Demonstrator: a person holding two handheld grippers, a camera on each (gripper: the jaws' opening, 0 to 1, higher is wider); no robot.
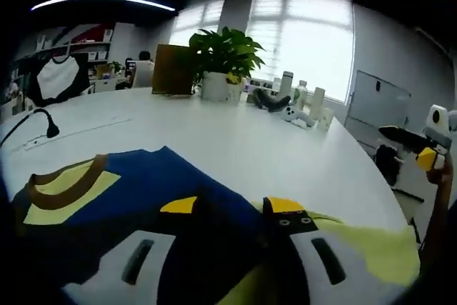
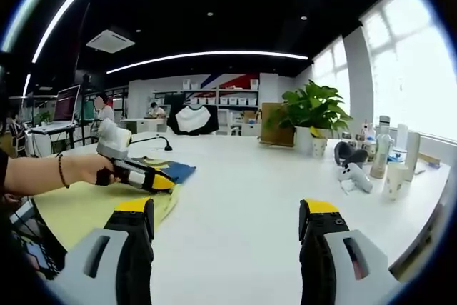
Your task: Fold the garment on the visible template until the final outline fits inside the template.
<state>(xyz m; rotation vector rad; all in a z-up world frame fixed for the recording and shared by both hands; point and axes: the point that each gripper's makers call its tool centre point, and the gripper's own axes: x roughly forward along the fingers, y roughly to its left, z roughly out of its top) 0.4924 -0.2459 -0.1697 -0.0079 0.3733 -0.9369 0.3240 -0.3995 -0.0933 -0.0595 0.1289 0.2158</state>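
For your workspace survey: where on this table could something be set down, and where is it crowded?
Bare white table lies between the blue garment and the potted plant. Crowded: bottles beside the window, and the yellow template.

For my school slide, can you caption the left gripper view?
Left hand-held gripper shut on a navy garment over a yellow template on a white table.

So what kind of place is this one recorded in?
Most likely an open-plan office or lab: a large white table with a potted plant, desks with monitors along one side, storage shelving at the back, and strip lights on a dark ceiling.
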